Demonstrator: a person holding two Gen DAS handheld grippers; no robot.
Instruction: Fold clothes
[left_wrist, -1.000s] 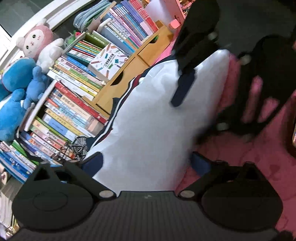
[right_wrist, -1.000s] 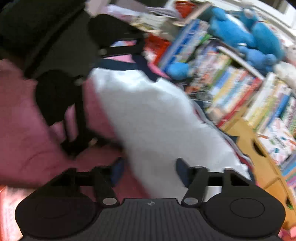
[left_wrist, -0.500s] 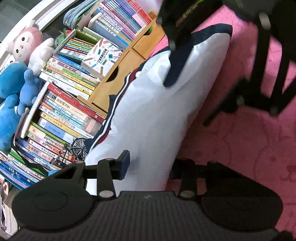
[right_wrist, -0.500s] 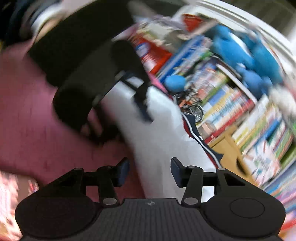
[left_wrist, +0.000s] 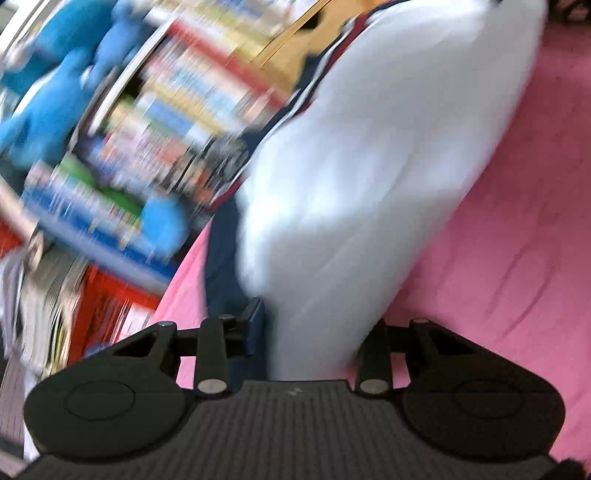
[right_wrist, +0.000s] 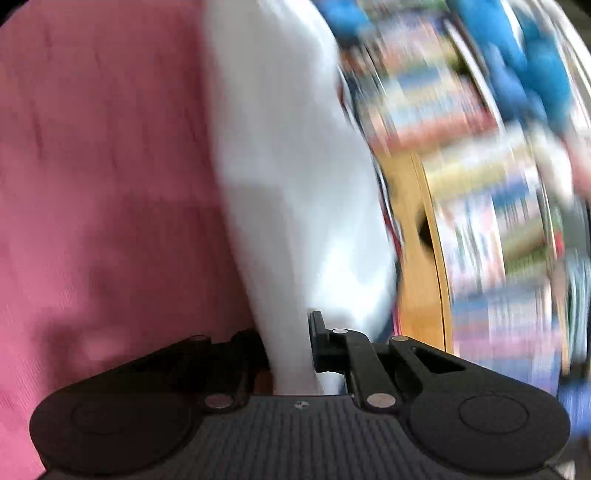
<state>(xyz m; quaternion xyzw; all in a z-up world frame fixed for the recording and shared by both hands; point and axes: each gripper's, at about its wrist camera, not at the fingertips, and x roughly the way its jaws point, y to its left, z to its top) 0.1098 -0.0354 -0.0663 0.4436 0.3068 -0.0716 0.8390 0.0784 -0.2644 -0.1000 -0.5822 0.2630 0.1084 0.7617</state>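
Between bookshelf (left_wrist: 155, 122) and pink sheet (left_wrist: 517, 229), both grippers (left_wrist: 310, 325) (right_wrist: 286, 350) pinch the white garment's (left_wrist: 369, 166) edge.

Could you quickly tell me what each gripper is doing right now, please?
Left gripper: jaws around the white garment, grip cannot be told.
Right gripper: closed on the white garment.

Nothing readable here: the books (left_wrist: 155, 122) on the shelf smear into coloured streaks in both views, every spine and cover illegible.
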